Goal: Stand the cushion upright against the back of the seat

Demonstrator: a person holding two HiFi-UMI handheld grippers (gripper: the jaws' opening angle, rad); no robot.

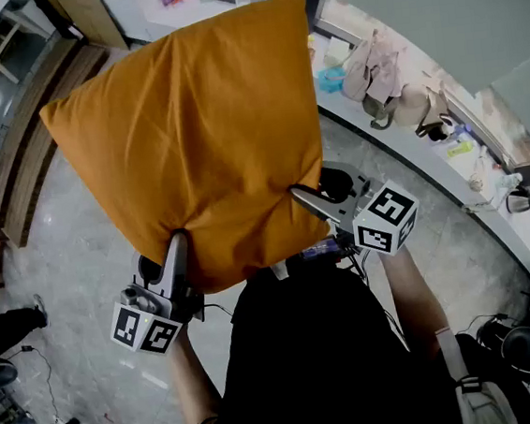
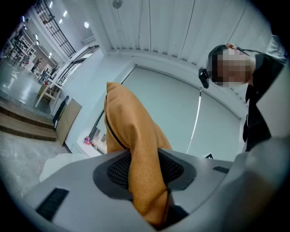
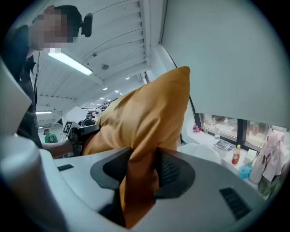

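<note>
Mid-carry, the orange cushion (image 1: 189,120) hangs aloft, the left gripper (image 1: 176,244) and right gripper (image 1: 299,193) fingers clamped on its lower edge; next, it likely needs lowering against the seat back.

Head view looks down; both gripper views closely share the cushion (image 1: 191,139).

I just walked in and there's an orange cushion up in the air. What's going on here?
A person is holding up the orange cushion with a hand-held gripper in each hand. The left gripper is clamped on the cushion's lower edge, and the right gripper is clamped on the edge next to it. Both sets of jaws pinch a fold of the fabric. The cushion hangs in the air in front of the person, above the floor. It is not resting on anything, and it has not yet been stood against a seat back.
</note>
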